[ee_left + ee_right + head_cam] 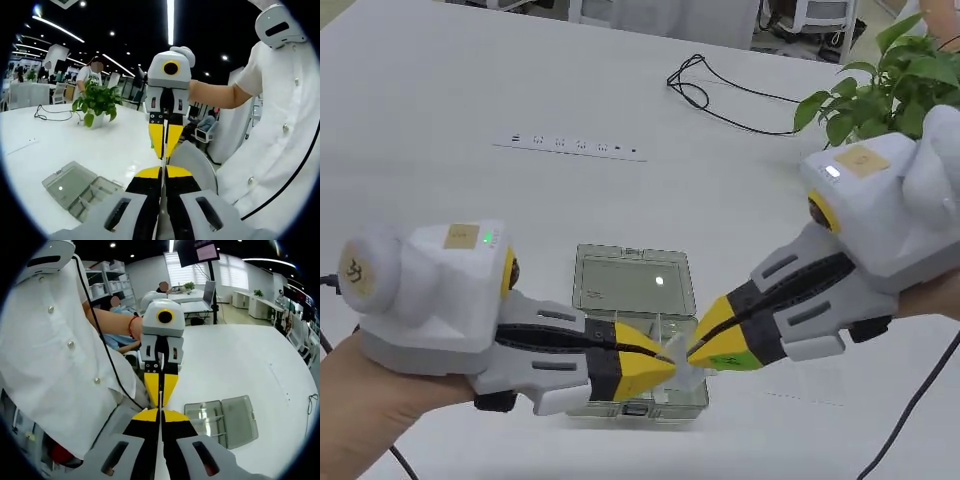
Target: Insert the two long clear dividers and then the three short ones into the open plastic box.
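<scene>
Closest in the head view: see the left gripper low on the left and the right gripper on the right, tip to tip. Spot a thin clear divider pinched between the two tips, with both sets of jaws squeezed shut on it. Can't tell if long or short. Find the box right under the tips on the white table, lid laid open flat on the far side. Farther back, see a power strip, a black cable and a green plant.

Next, the left gripper view. See its own jaws at the bottom, closed tight on the divider, edge-on like a thin line. Meet the right gripper face on, yellow tips clamped on the same line from the far end. Find the box down at the lower left on the table, below the divider and not touching it. See the plant past it and a white shirt on the right.

Last, the right gripper view. See its own jaws at the bottom, closed on the divider too. Meet the left gripper face on, tips shut on the other end. Find the box to the lower right, lid open, apart from the divider. See the white shirt on the left.
</scene>
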`<action>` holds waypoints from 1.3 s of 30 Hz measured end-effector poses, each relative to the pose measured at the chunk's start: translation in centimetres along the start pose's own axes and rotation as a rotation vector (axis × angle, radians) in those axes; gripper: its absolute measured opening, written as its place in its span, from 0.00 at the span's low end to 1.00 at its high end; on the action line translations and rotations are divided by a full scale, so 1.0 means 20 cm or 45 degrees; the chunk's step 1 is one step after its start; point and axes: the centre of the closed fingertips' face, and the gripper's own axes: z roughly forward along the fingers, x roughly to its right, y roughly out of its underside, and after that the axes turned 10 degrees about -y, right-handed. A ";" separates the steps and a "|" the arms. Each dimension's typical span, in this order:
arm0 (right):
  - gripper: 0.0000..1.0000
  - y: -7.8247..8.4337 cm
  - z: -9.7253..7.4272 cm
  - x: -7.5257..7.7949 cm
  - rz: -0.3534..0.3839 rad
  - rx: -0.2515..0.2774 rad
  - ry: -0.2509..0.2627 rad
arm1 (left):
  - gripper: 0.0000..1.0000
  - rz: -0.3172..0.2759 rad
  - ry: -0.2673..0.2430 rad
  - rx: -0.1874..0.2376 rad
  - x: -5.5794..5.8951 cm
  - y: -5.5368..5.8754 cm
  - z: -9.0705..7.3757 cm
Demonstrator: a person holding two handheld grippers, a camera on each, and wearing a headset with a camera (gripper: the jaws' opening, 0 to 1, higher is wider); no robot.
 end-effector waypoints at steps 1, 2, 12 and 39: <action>0.03 0.00 0.00 0.00 0.001 0.000 -0.003 | 0.00 -0.004 0.000 -0.002 0.00 0.00 0.00; 0.03 0.00 0.01 0.00 -0.001 -0.002 -0.004 | 0.00 0.000 -0.001 -0.004 0.00 0.01 -0.01; 0.02 0.00 0.04 0.00 0.007 -0.011 0.001 | 0.00 -0.001 -0.031 -0.015 -0.01 0.04 -0.02; 0.02 -0.01 0.04 0.16 0.020 -0.016 0.101 | 0.28 -0.013 -0.295 -0.133 -0.19 0.22 -0.17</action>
